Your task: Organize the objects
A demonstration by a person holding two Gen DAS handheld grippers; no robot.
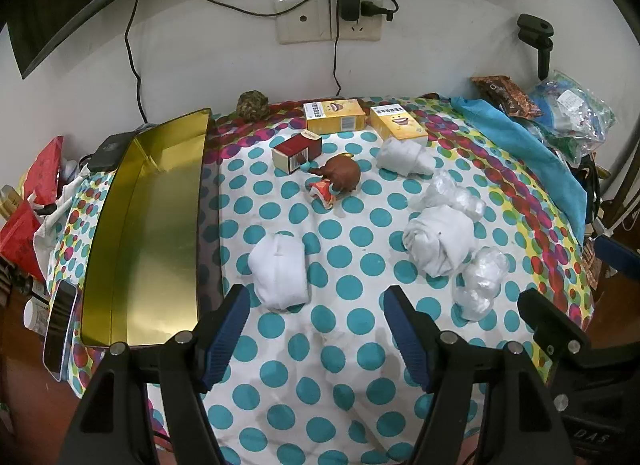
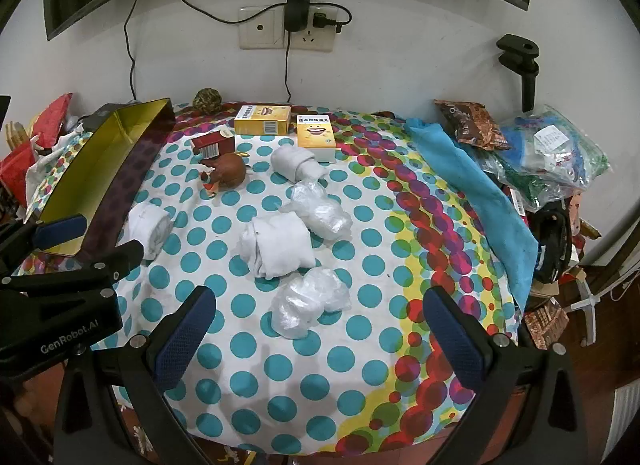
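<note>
A long rectangular gold-lined metal tin lies on the left side of the polka-dot tablecloth, its long axis running from near to far; its shiny interior holds nothing, and its outer wall is dark purple with dots.

The left gripper hangs over the near edge of the cloth with its blue-padded jaws wide apart and nothing between them. The right gripper is likewise spread wide and empty, pointing down at the cloth.

Just beyond the left gripper lies a rolled white cloth bundle, soft and cylindrical, its long axis running roughly near to far, close beside the tin. A second, larger rolled white cloth sits mid-table, its axis running roughly left to right. A third white roll lies farther back, just near a yellow carton.

Two crumpled clear plastic wads rest on either side of the larger roll, one nearer and one farther.

A brown round-bodied glossy toy figure lies tipped on its side mid-far, next to a small red-and-white cardboard box. Two yellow cardboard cartons with smiling faces stand along the far edge. A blue fabric drapes over the right side.
</note>
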